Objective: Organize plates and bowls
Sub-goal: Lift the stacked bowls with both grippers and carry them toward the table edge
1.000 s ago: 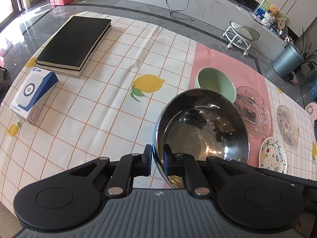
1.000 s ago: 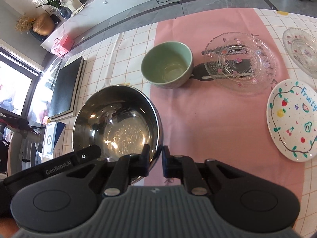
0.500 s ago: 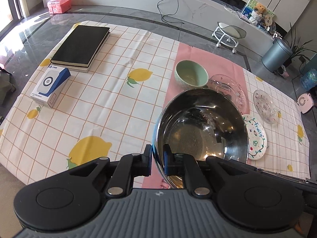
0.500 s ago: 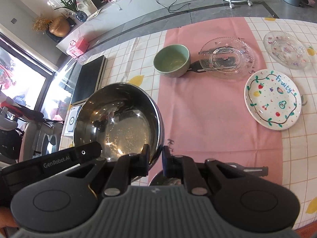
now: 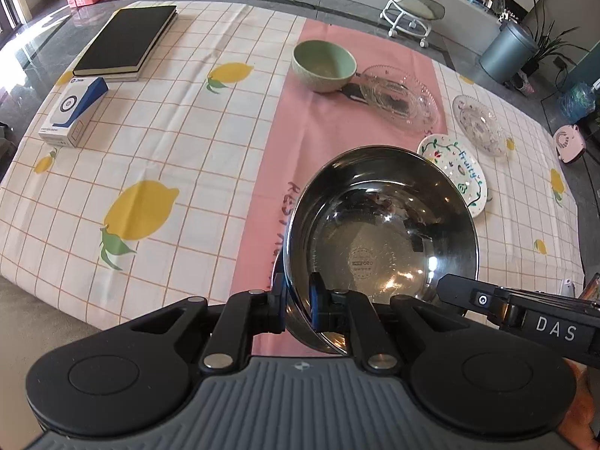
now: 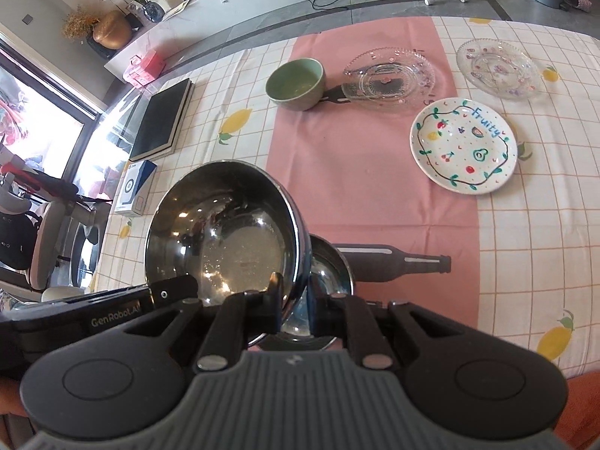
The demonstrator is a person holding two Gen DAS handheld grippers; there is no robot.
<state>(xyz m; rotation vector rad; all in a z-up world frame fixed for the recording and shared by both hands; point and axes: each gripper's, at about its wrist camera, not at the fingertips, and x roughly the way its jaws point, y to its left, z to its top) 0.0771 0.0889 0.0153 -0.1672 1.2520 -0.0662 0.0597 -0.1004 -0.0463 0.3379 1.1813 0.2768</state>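
A large steel bowl [image 5: 378,240] [image 6: 225,225] hangs tilted above the pink runner near the table's front edge. My left gripper [image 5: 298,300] is shut on its left rim and my right gripper [image 6: 296,296] is shut on its right rim. Just beneath it on the runner sits a smaller steel bowl [image 6: 330,273], mostly hidden. Farther back stand a green bowl [image 5: 324,63] [image 6: 296,82], a clear glass plate [image 5: 397,97] [image 6: 390,78], a second glass plate [image 5: 478,123] [image 6: 498,67] and a white "Fruity" plate [image 5: 453,172] [image 6: 465,144].
A black book [image 5: 127,41] and a white-and-blue box [image 5: 71,112] lie at the far left of the lemon-print tablecloth [image 5: 150,157]. Beyond the table are a wheeled stool [image 5: 412,11] and a grey bin [image 5: 510,48].
Both grippers have carried the steel bowl back toward the table's near edge and upward. The plates and green bowl now look farther off, and the smaller steel bowl has appeared underneath.
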